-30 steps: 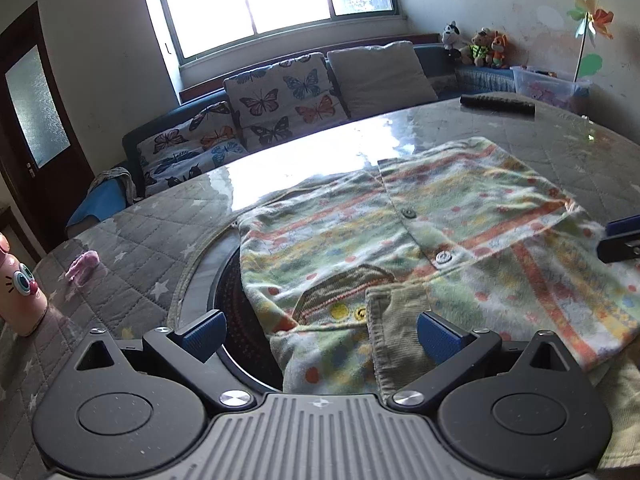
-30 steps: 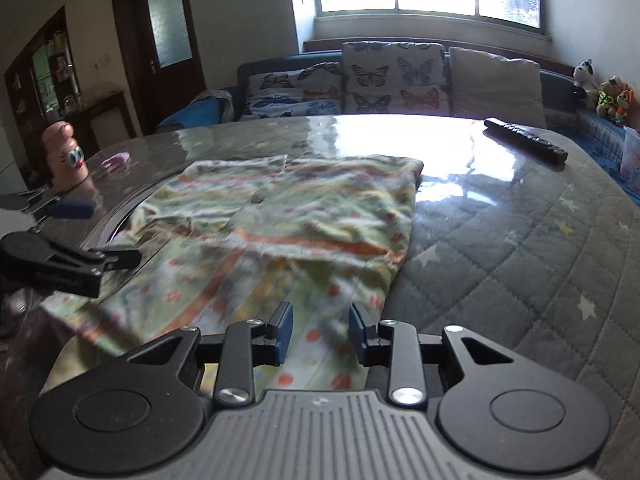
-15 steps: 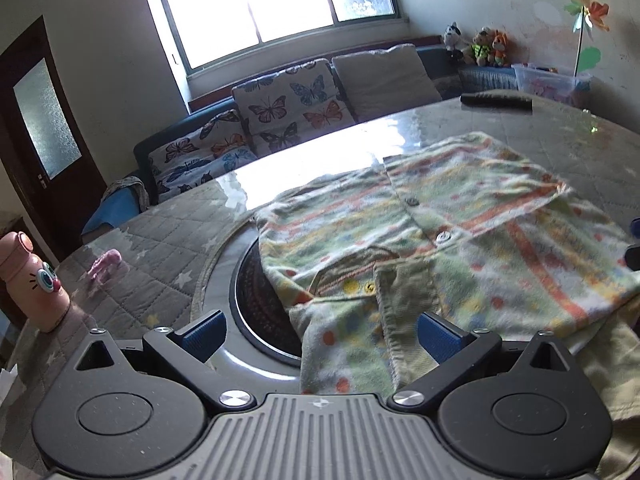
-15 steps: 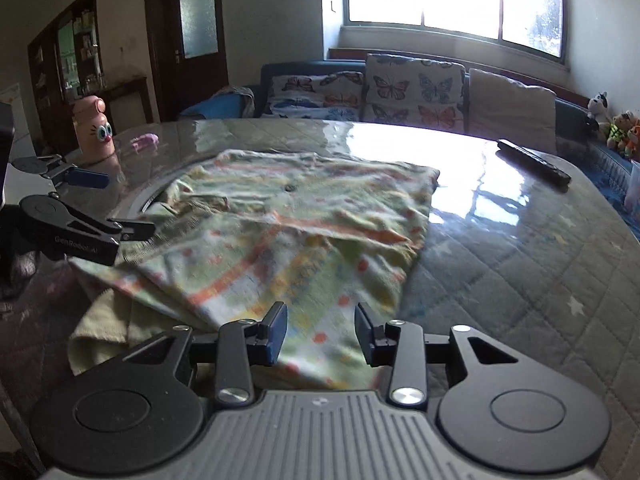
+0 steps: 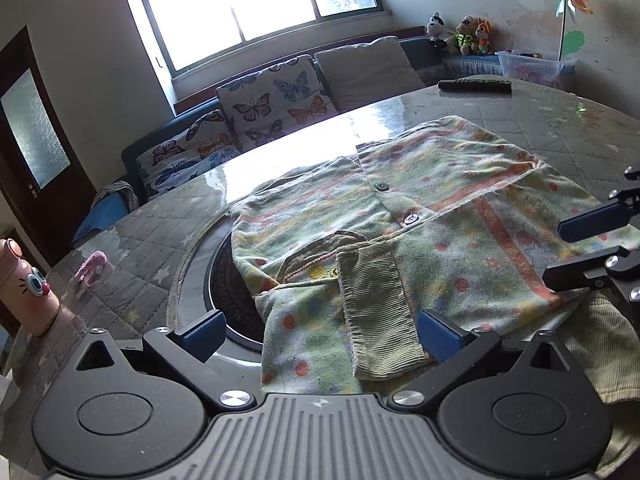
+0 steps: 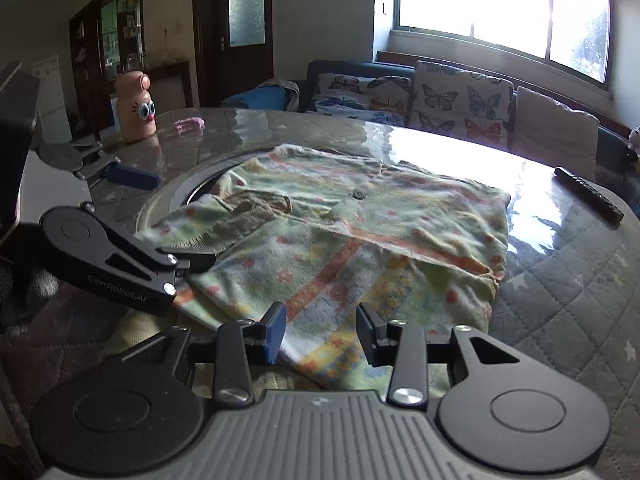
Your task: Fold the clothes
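Observation:
A pastel green and yellow child's buttoned top with orange stripes and dots lies flat on the round table. One sleeve is folded across its front, ending in a ribbed olive cuff. My left gripper is open wide at the near edge, with the cuff lying between its fingers and untouched. In the right wrist view the top fills the middle. My right gripper is open over its near hem and holds nothing. The left gripper shows at that view's left, by the sleeve.
A dark round inset sits in the table under the top's left side. A pink cartoon bottle and a small pink item stand at the far left. A black remote lies far right. Olive ribbed cloth lies under the near hem.
Both grippers have drawn back towards the near edge, so more of the top shows. The right gripper's fingers stand slightly wider apart. The folded sleeve stays where it lay.

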Demonstrator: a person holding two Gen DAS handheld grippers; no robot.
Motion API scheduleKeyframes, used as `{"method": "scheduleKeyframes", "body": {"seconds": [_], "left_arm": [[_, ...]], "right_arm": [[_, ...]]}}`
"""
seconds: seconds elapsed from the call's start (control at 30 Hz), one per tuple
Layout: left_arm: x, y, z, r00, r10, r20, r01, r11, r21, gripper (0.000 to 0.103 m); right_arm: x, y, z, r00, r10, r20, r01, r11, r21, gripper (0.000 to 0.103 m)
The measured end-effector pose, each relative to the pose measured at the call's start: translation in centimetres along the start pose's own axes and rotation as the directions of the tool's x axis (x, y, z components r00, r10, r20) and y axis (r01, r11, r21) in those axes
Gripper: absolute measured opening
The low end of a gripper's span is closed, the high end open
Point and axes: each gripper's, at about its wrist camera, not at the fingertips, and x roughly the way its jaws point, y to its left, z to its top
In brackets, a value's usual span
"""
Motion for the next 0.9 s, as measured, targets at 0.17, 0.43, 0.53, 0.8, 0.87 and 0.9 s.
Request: {"method": "scheduleKeyframes", "body": {"seconds": [0.17, 0.43, 0.53, 0.8, 0.87, 0.9], "left_arm": [[-1.7, 0.2, -1.1, 1.000, -0.001, 0.017, 0.000, 1.000, 0.022, 0.103], [-5.7, 0.6, -4.1, 0.998, -0.010, 0.055, 0.004, 0.994, 0.110, 0.103], [-7.2, 0.7, -5.2, 0.997, -0.015, 0.070, 0.004, 0.990, 0.143, 0.103], [-9.6, -1.2, -7.7, 0.991, -0.087, 0.101, 0.052, 0.950, 0.308, 0.101], [-9.7, -1.9, -8.0, 0.988, -0.112, 0.103, 0.070, 0.936, 0.345, 0.098], [-9.8, -2.2, -8.1, 0.987, -0.125, 0.104, 0.079, 0.928, 0.364, 0.098]], "right_arm": [[-0.1, 0.4, -0.3, 1.000, -0.005, 0.007, 0.005, 1.000, -0.015, 0.041], [-1.3, -0.8, -1.3, 1.000, -0.025, -0.014, 0.026, 1.000, 0.017, 0.048], [-1.8, -0.8, -1.4, 1.000, -0.028, -0.007, 0.028, 0.999, 0.014, 0.049], [-3.7, -1.5, -1.4, 0.999, -0.045, 0.019, 0.044, 0.998, 0.046, 0.050], [-4.0, -1.5, -1.5, 0.999, -0.046, 0.023, 0.045, 0.998, 0.051, 0.051], [-4.2, -1.5, -1.5, 0.998, -0.048, 0.027, 0.047, 0.997, 0.053, 0.052]]}}
